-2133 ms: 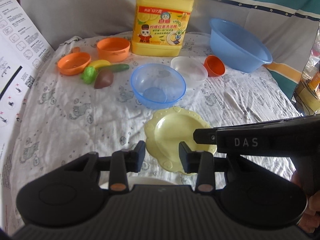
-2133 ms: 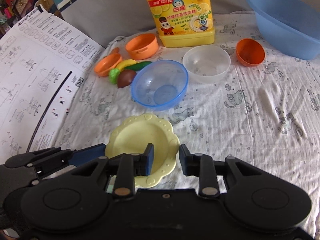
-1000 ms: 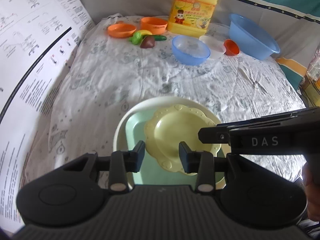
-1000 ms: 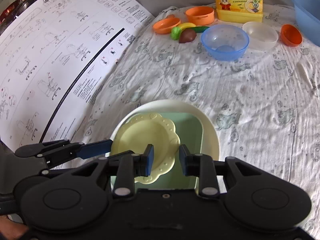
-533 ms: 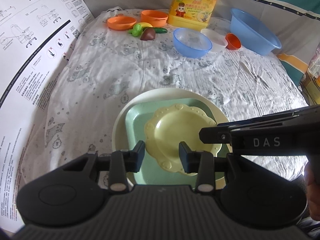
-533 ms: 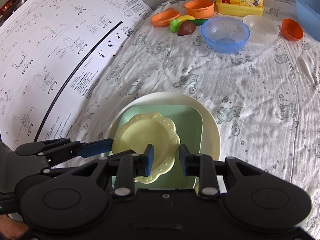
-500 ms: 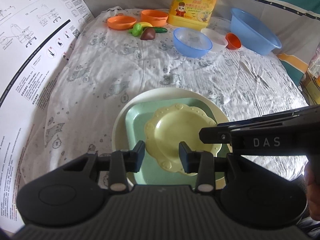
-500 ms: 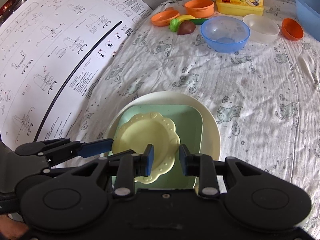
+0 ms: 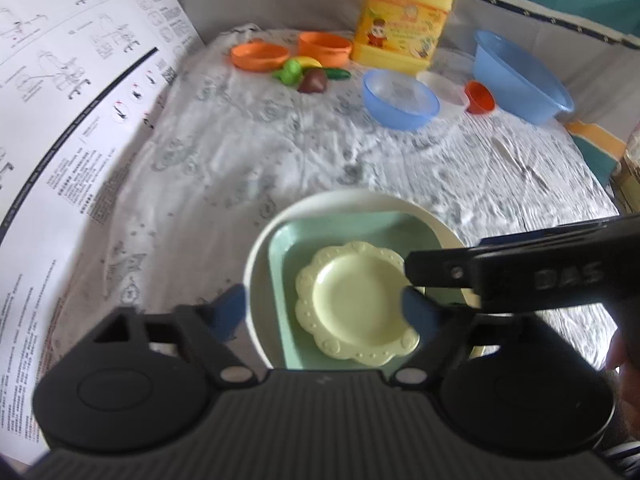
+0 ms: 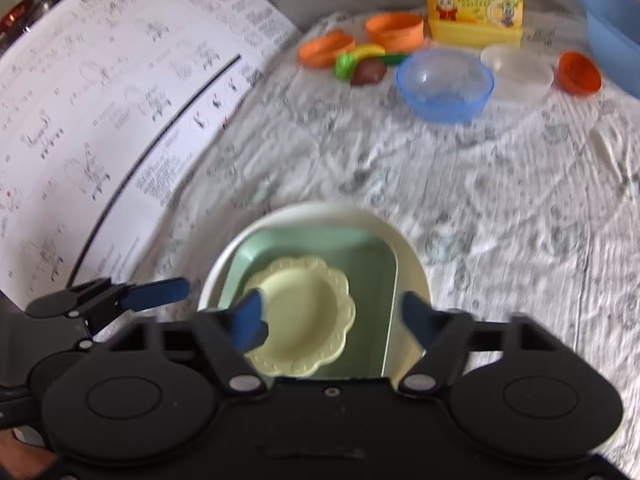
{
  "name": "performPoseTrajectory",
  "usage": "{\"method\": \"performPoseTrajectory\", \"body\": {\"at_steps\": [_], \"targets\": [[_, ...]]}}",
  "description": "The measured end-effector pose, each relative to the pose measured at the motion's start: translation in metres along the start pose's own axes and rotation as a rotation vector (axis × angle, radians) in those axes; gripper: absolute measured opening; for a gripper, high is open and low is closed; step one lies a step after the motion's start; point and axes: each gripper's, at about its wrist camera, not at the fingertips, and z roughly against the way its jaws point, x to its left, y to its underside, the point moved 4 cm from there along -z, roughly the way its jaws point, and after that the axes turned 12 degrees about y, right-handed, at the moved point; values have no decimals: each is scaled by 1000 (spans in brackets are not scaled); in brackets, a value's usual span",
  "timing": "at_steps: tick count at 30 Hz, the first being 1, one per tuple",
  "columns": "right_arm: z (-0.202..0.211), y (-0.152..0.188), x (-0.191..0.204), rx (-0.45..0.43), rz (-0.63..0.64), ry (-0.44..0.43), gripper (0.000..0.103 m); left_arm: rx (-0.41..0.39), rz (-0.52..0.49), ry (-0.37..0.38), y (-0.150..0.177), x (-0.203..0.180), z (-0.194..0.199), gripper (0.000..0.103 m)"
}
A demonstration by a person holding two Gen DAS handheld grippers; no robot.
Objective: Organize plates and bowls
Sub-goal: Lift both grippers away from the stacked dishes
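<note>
A scalloped yellow plate (image 9: 356,304) lies inside a square green plate (image 9: 344,236), which sits on a round cream plate (image 9: 260,256) at the table's near edge. The same stack shows in the right wrist view: yellow plate (image 10: 304,312), green plate (image 10: 360,256), cream plate (image 10: 412,264). My left gripper (image 9: 320,312) is open, its fingers spread either side of the stack. My right gripper (image 10: 336,316) is open too, its jaws wide over the yellow plate. A blue bowl (image 9: 400,98), a clear bowl (image 9: 442,84) and a small orange bowl (image 9: 480,98) stand at the far side.
A yellow detergent jug (image 9: 404,20), a large blue basin (image 9: 520,76), two orange dishes (image 9: 260,54) (image 9: 324,46) and toy fruit (image 9: 304,74) stand at the back. A big printed instruction sheet (image 9: 60,100) rises on the left. The cloth-covered table edge (image 9: 592,184) drops at the right.
Both grippers have opened wide and let go of the yellow plate, which now lies on the green plate. Both have drawn back slightly.
</note>
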Motion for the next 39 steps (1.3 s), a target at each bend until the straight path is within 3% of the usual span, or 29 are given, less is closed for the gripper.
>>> {"method": "performPoseTrajectory", "body": {"at_steps": [2,4,18,39], "targets": [[6,-2,-2,-23,6,-1,101,-16,18,-3,-2,3,3,103],[10,-3,-4,-52,21,27,103,-23,34,-12,-4,6,5,103],[19,-1,-27,-57,-54,56,103,-15,77,-22,-11,1,2,103],[17,-7,-106,-63,-262,106,103,15,13,-18,-51,-37,-36,103]]}}
